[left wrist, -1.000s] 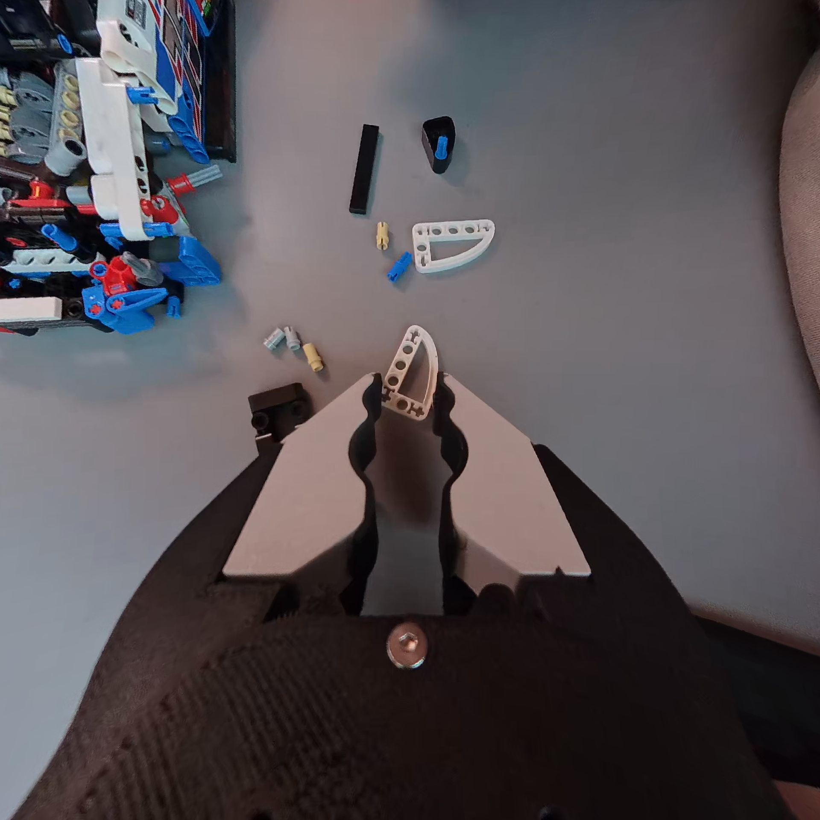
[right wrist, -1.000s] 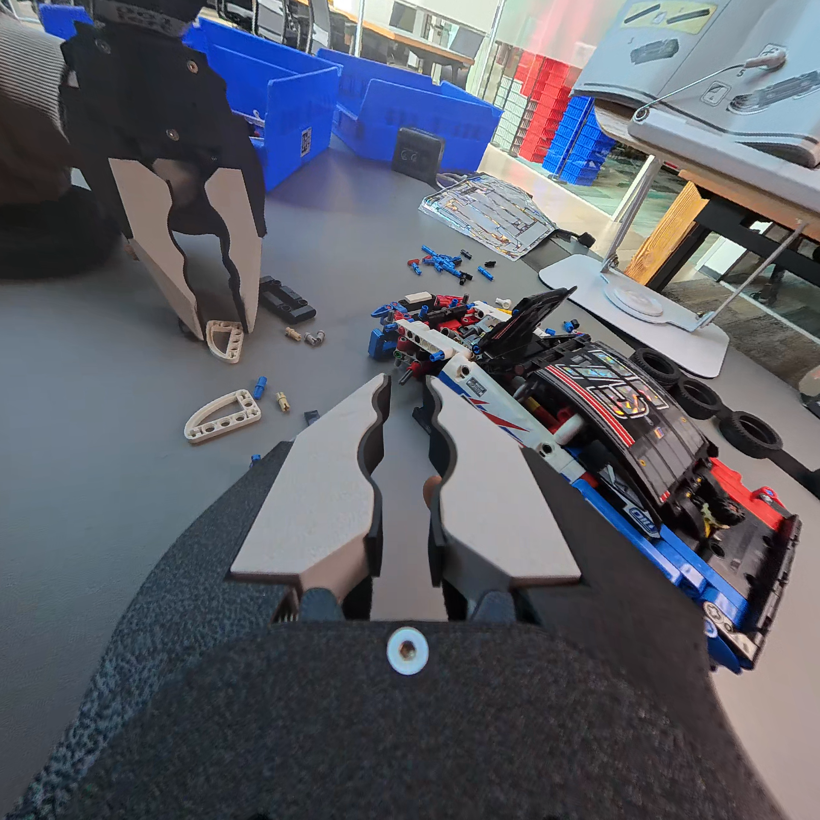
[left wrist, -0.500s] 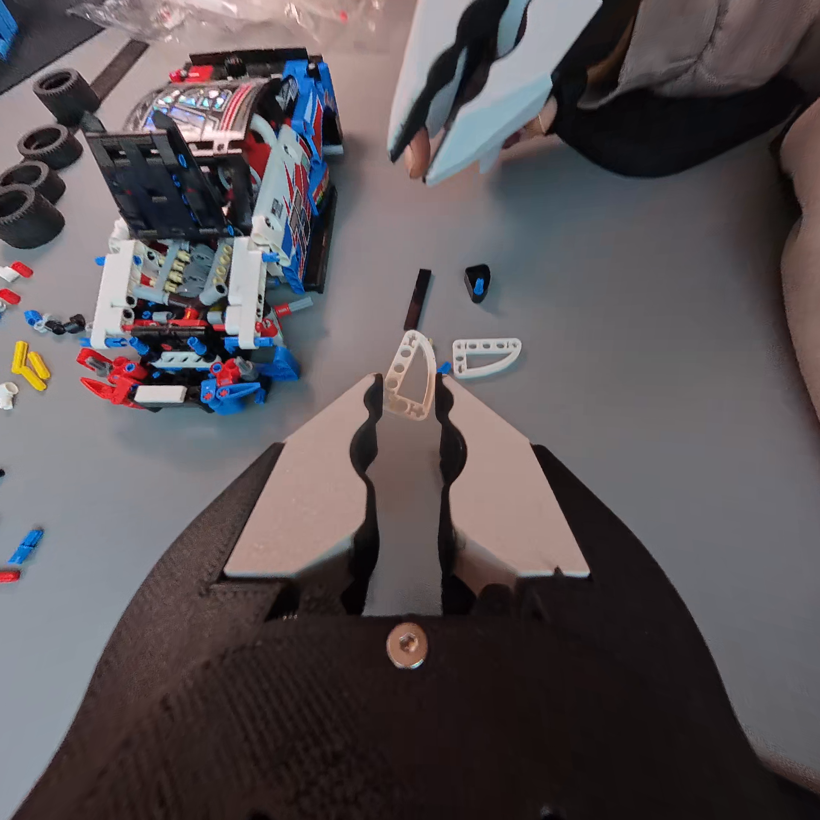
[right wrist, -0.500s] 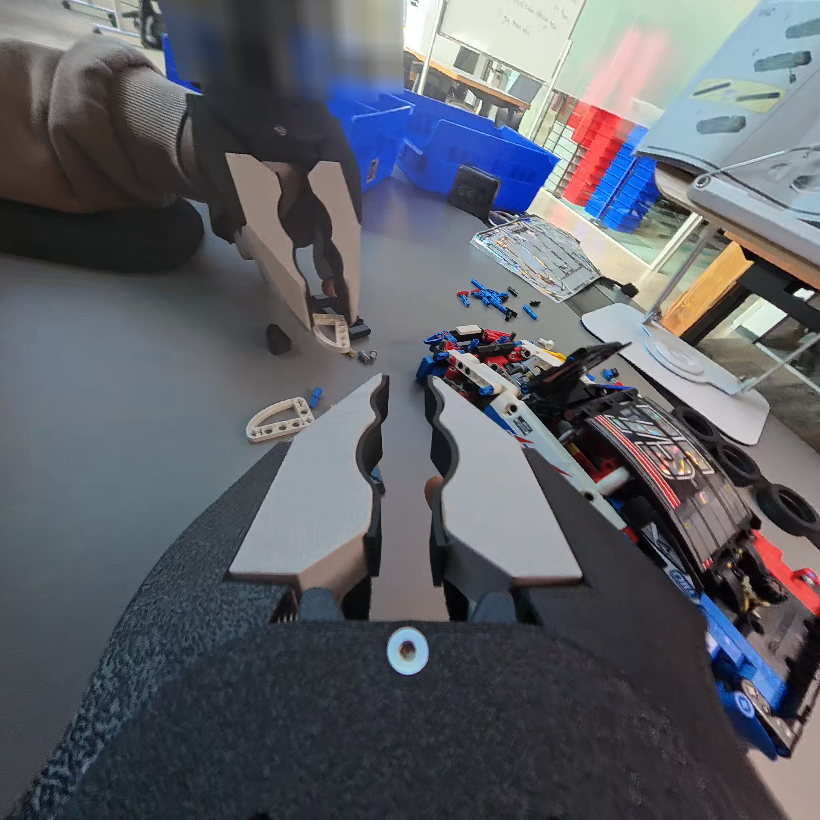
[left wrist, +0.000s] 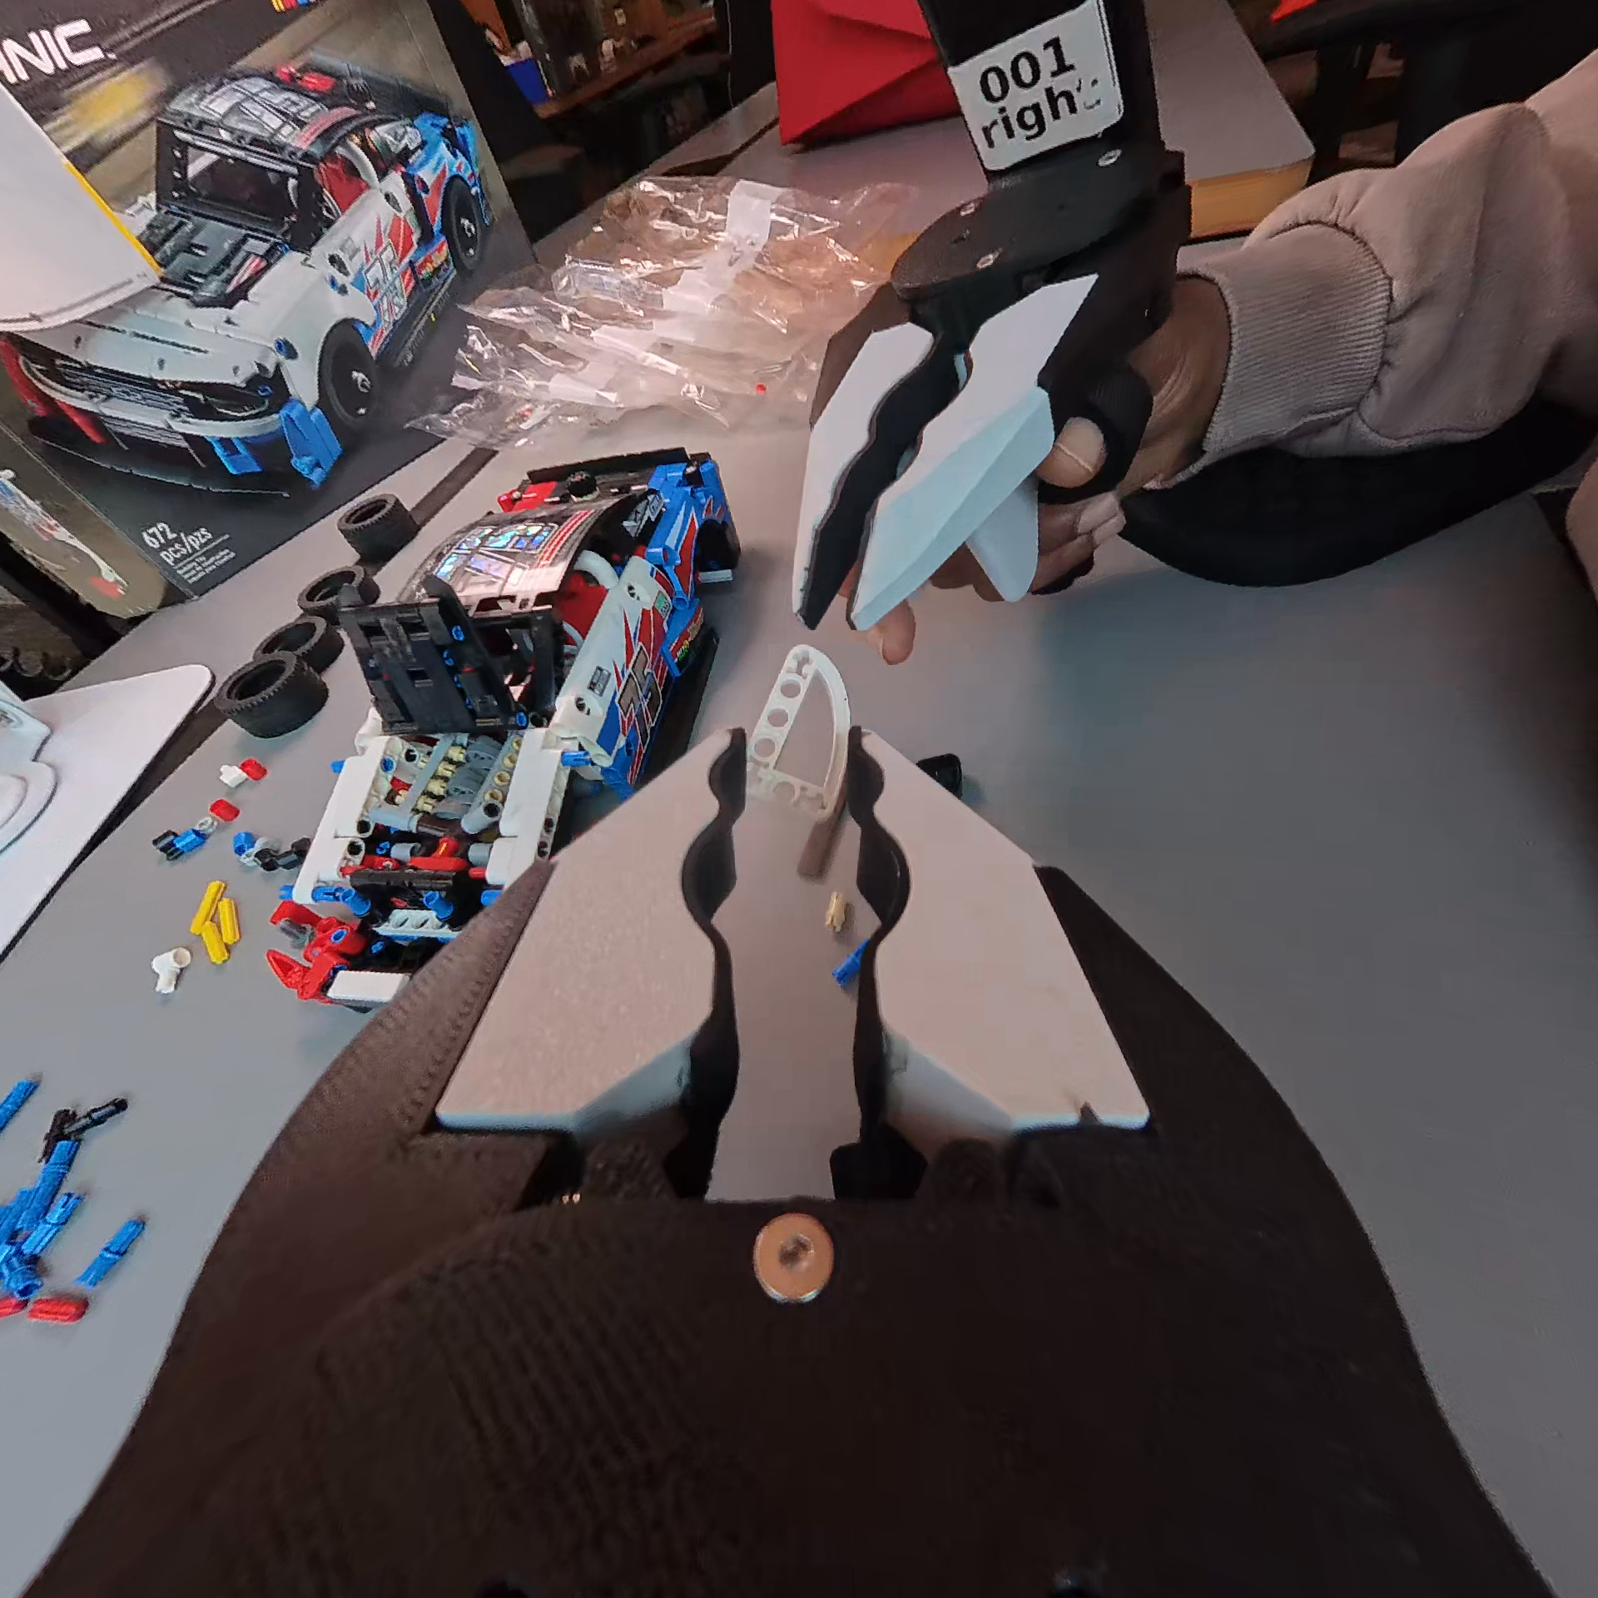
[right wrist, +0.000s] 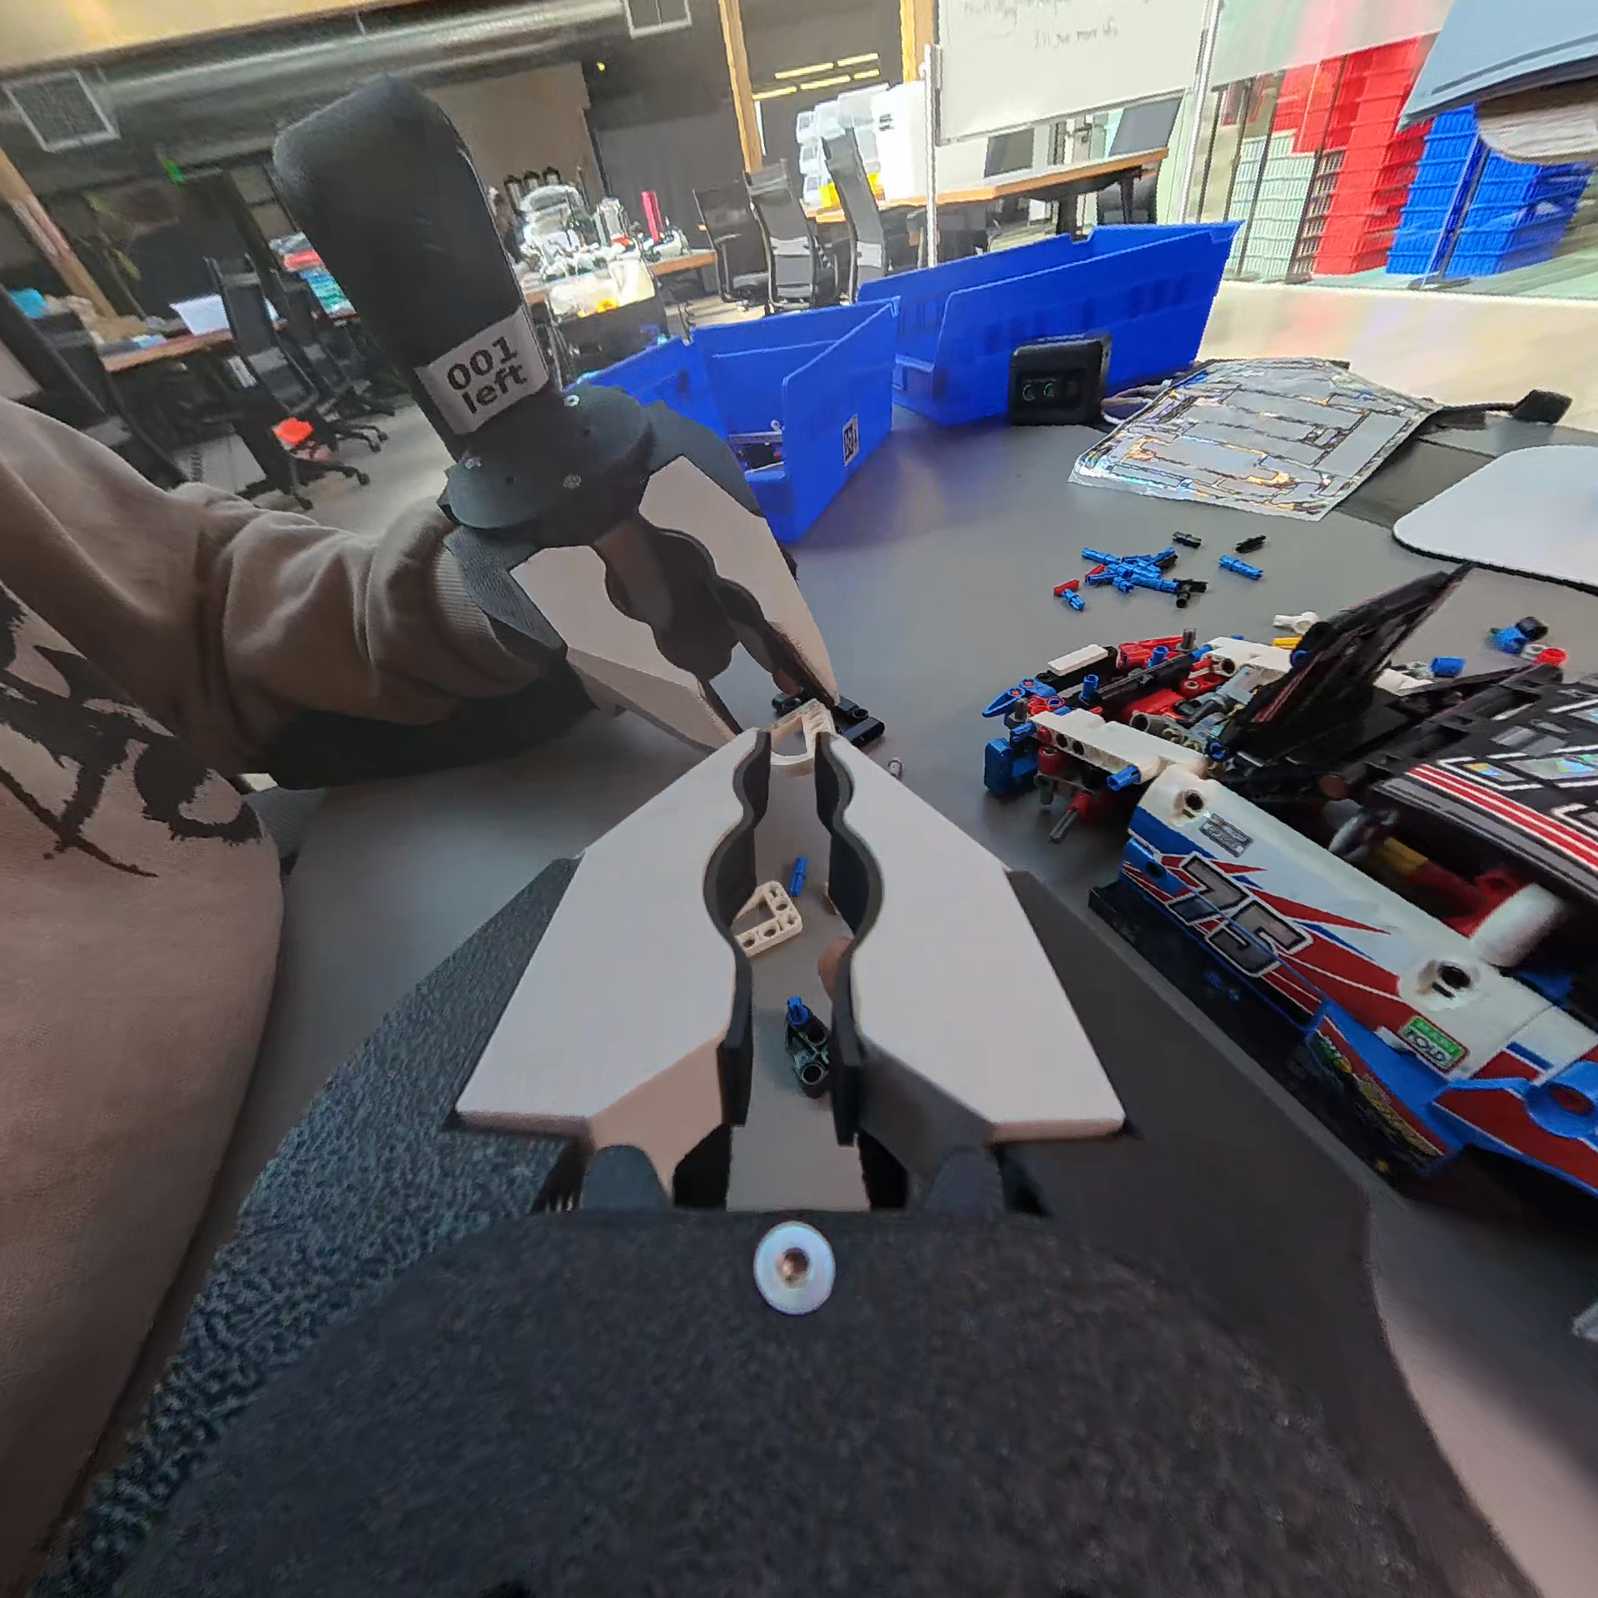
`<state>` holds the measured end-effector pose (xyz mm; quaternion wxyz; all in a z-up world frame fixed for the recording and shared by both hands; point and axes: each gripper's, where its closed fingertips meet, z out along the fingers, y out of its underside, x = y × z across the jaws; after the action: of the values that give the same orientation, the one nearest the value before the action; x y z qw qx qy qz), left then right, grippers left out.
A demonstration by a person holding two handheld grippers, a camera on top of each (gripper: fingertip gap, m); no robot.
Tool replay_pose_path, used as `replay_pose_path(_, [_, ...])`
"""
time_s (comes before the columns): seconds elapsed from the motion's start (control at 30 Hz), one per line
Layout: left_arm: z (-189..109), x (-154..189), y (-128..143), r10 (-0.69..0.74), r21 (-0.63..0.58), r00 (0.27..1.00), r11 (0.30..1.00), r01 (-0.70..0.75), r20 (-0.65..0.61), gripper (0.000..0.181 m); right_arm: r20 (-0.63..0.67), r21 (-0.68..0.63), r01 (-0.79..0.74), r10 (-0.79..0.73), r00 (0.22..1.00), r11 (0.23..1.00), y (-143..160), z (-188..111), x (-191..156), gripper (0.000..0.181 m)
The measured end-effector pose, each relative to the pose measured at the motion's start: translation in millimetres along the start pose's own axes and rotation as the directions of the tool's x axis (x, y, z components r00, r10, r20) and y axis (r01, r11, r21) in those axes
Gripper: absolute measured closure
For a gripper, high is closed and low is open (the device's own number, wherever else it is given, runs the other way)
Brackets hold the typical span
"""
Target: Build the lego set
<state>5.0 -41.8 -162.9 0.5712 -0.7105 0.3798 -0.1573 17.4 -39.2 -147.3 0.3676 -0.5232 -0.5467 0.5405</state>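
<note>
Left wrist view: left gripper (left wrist: 795, 761) pinching the white curved panel (left wrist: 800, 735) upright off the table (left wrist: 1254, 865), right gripper (left wrist: 830, 618) hovering just beyond its tip, half-built car (left wrist: 519, 718) off to the left.

Right wrist view: right gripper (right wrist: 791, 752) nearly closed on nothing, tips right at the held panel (right wrist: 800, 731); matching white panel (right wrist: 770, 918) and black connector (right wrist: 808, 1042) lying below. Looks like a hand-off or regrip. Next: lining up tips carefully, no twisting.
</note>
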Motion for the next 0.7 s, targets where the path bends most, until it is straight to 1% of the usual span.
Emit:
replay_pose_path(0.17, [2,0,-9,0.022,0.051,0.999,0.998,-0.023,0.036,0.160,0.021,0.062,-0.059,0.058,0.998,0.996,-12,2,-6,0.181])
replay_pose_path(0.33, [5,2,-10,0.047,0.057,0.997,0.997,-0.050,0.056,0.160,0.011,0.086,0.013,-0.014,1.000,0.996,-17,2,-12,0.181])
replay_pose_path(0.4, [4,0,-13,0.042,0.072,0.997,0.996,-0.047,0.069,0.160,-0.026,0.116,0.045,-0.042,0.999,0.992,-25,-3,-8,0.181])
replay_pose_path(0.47, [0,-6,-18,0.024,0.102,0.996,0.994,-0.033,0.091,0.161,-0.066,0.152,0.039,-0.030,0.997,0.988,-34,-13,3,0.181])
replay_pose_path(0.53, [-5,-11,-24,0.002,0.144,0.994,0.989,-0.018,0.111,0.161,-0.067,0.132,-0.030,0.039,0.997,0.991,-30,-16,12,0.166])
replay_pose_path(0.57, [-7,-12,-28,-0.002,0.165,0.993,0.986,-0.018,0.120,0.161,-0.039,0.112,-0.074,0.079,0.996,0.991,-27,-15,11,0.160])
replay_pose_path(0.63, [-9,-13,-33,0.006,0.189,0.991,0.982,-0.032,0.135,0.161,0.027,0.122,-0.159,0.157,0.987,0.980,-27,-10,3,0.158])
replay_pose_path(0.7, [-7,-10,-34,0.029,0.190,0.990,0.980,-0.056,0.141,0.161,0.063,0.144,-0.229,0.222,0.973,0.963,-32,-3,-4,0.165])
